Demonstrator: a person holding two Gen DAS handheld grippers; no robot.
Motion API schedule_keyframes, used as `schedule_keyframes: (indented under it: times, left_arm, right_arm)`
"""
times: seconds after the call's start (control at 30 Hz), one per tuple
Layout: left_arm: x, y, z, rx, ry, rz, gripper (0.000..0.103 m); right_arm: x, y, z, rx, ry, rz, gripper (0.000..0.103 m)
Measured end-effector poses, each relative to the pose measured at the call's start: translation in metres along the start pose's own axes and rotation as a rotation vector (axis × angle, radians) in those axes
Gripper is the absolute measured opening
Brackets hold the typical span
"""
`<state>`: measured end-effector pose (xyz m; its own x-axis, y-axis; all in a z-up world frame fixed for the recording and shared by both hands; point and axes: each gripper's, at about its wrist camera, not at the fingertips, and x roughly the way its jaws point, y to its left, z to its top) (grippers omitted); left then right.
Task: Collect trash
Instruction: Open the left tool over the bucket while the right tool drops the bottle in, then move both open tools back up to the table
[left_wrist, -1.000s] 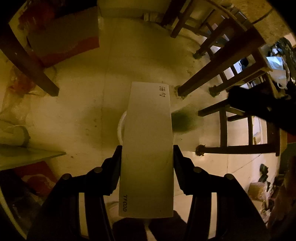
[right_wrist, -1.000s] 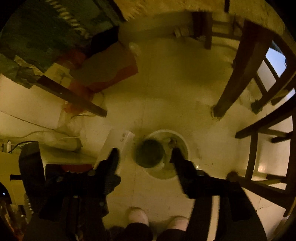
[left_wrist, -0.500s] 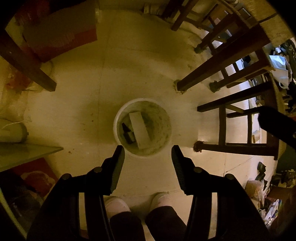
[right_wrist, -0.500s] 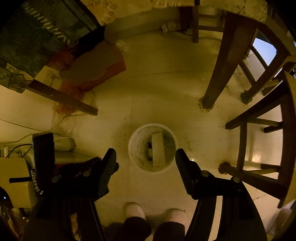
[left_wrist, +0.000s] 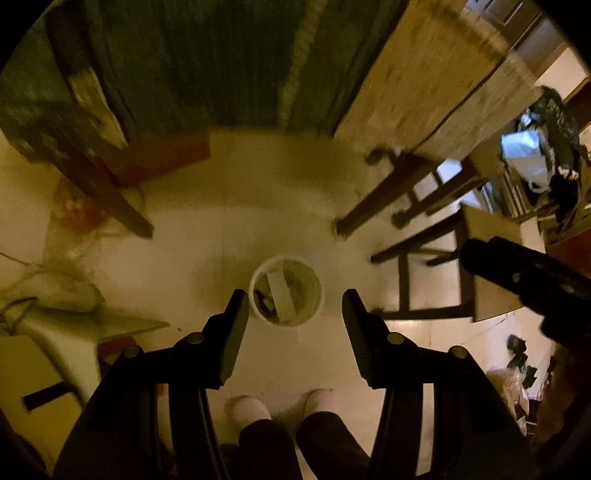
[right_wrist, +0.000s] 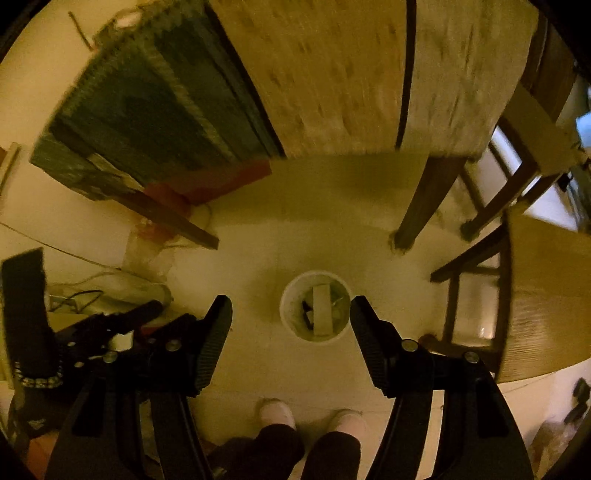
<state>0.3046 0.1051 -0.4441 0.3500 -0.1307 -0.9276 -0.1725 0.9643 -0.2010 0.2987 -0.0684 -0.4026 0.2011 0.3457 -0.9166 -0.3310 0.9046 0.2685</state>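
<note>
Down on the pale floor (left_wrist: 229, 229), a round white bin (left_wrist: 286, 291) stands upright, seen from well above between the fingers of both grippers. Inside it a long pale box (left_wrist: 280, 295) leans at a tilt among darker scraps that are too dim to name. The same bin (right_wrist: 315, 306) and box (right_wrist: 322, 308) show in the right wrist view.

Both grippers point steeply downward. The left gripper (left_wrist: 291, 306) is spread, with nothing between its fingers. The right gripper (right_wrist: 291, 314) is likewise spread and carries nothing. Neither touches the bin; both hang well above it. The right gripper also shows as a dark shape at the right edge of the left wrist view, and the left gripper as a dark shape at the left of the right wrist view.

A table (left_wrist: 424, 74) with a light wooden top reaches over the far side of the floor, its dark legs coming down near the bin on the right. A dark green mat (right_wrist: 147, 110) with a fringed edge lies beyond on the left, blurred, with a red sheet (right_wrist: 214, 181) below it. A chair (right_wrist: 535, 295) with a pale seat and dark legs stands just right of the bin. At the left are crumpled clear plastic (left_wrist: 70, 229), a cable and pale boxes. The person's 2 feet (left_wrist: 280, 408) in light slippers stand just short of the bin, under dark trouser legs.
</note>
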Motion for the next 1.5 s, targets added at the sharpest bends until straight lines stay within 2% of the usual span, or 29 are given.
schedule_keyframes:
  times: [0.2, 0.37, 0.63, 0.73, 0.8, 0.93, 1.0, 1.17, 1.3, 1.5]
  left_arm:
    - [-0.101, -0.009, 0.024, 0.008, -0.132, 0.003, 0.052]
    - [-0.192, -0.017, 0.042, 0.036, -0.276, -0.012, 0.052]
    - [-0.328, -0.033, 0.049, 0.100, -0.529, -0.037, 0.052]
    - [-0.364, -0.038, 0.043, 0.140, -0.601, -0.031, 0.057]
    - [-0.389, -0.040, 0.040, 0.160, -0.647, -0.023, 0.066]
    - [-0.423, -0.038, 0.031, 0.189, -0.718, -0.008, 0.078]
    - [-0.437, -0.036, 0.029, 0.185, -0.763, -0.015, 0.087]
    - [-0.455, -0.028, 0.032, 0.167, -0.813, -0.050, 0.089]
    - [-0.455, -0.025, 0.039, 0.153, -0.828, -0.066, 0.089]
    - [-0.441, -0.031, 0.061, 0.138, -0.842, -0.034, 0.089]
  right_arm:
    - [-0.084, 0.031, 0.019, -0.048, -0.107, -0.023, 0.063]
    - [-0.162, 0.059, 0.031, -0.087, -0.225, -0.042, 0.063]
    - [-0.284, 0.111, 0.033, -0.149, -0.489, -0.080, 0.063]
    - [-0.322, 0.124, 0.030, -0.151, -0.592, -0.099, 0.063]
    - [-0.342, 0.131, 0.026, -0.147, -0.655, -0.119, 0.063]
    - [-0.370, 0.137, 0.017, -0.142, -0.763, -0.179, 0.063]
    - [-0.377, 0.138, 0.014, -0.133, -0.803, -0.201, 0.066]
    - [-0.384, 0.136, 0.014, -0.096, -0.859, -0.224, 0.068]
    - [-0.377, 0.131, 0.024, -0.089, -0.842, -0.237, 0.068]
    - [-0.371, 0.111, 0.035, -0.068, -0.855, -0.239, 0.069]
